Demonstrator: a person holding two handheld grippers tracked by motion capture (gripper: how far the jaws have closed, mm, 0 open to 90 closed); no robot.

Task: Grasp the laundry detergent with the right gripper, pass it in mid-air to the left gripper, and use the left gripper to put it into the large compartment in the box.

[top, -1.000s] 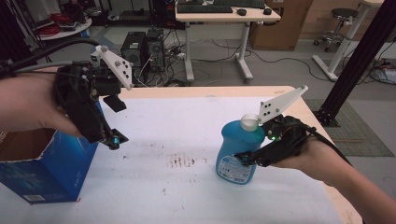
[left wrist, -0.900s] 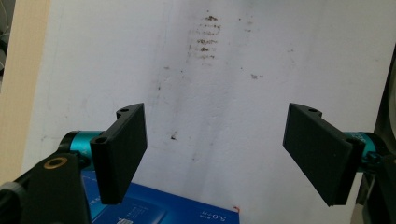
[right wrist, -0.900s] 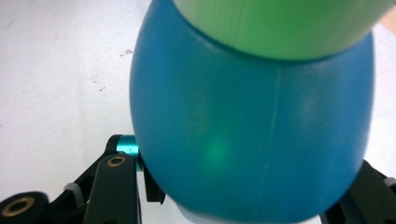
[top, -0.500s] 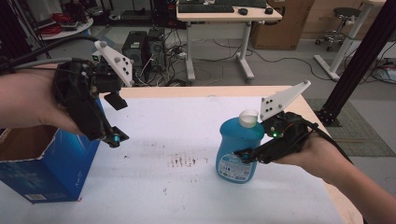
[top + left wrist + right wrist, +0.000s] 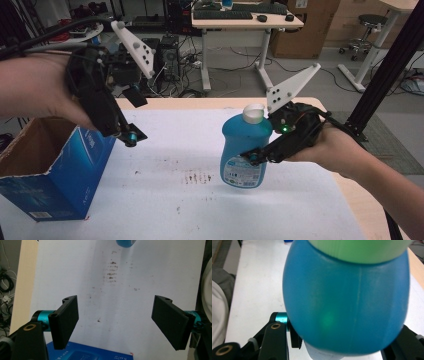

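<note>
On white tabletop (image 5: 165,200) | rounded glossy blue bottle (image 5: 246,150) | right tool (image 5: 255,157) apparently clamped

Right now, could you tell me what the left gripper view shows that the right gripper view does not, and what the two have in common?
The left gripper view alone: the left gripper, jaws wide apart with nothing between them, a top edge of the blue box below, and dark smudges on the white sheet.

The right gripper view alone: the right gripper's jaws pressed against both sides of the bottle, and its pale cap at the top of the picture.

Both: the blue bottle, just its base in the left gripper view, and the white table cover.
</note>
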